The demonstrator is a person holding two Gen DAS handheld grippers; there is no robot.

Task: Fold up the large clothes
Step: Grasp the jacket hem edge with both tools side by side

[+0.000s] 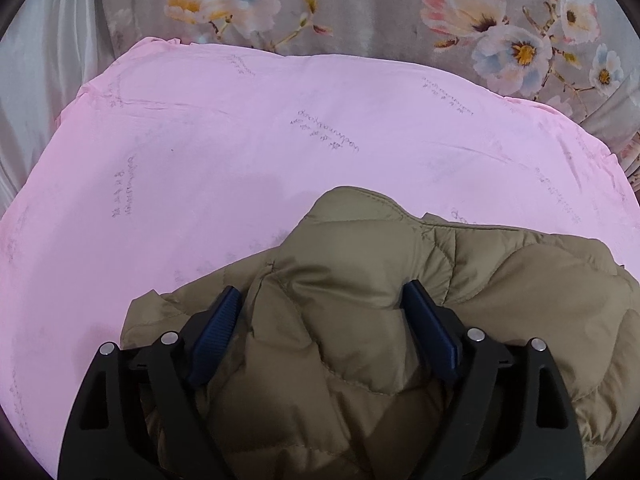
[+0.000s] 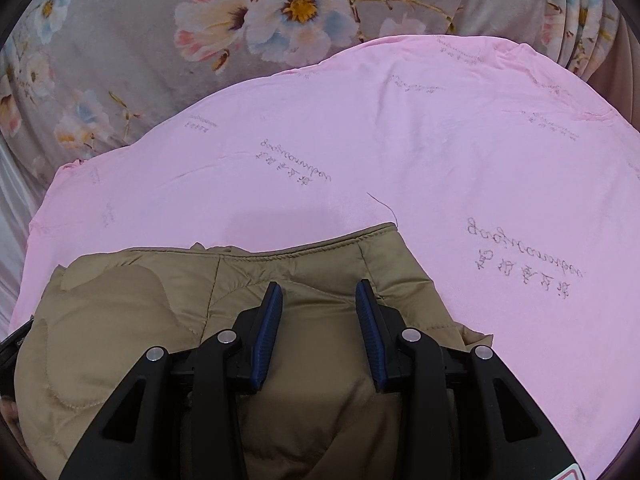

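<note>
A khaki quilted puffer jacket lies bunched on a pink sheet. In the left wrist view my left gripper is open, its blue-padded fingers wide apart with a thick fold of the jacket bulging between them. In the right wrist view the jacket shows its stitched hem toward the far side. My right gripper is open above the jacket near that hem, jacket fabric lying between its fingers. A loose thread trails from the hem corner.
The pink sheet, printed with faint script, covers the surface around the jacket. Beyond it lies grey floral bedding. A pale curtain-like fabric hangs at the far left.
</note>
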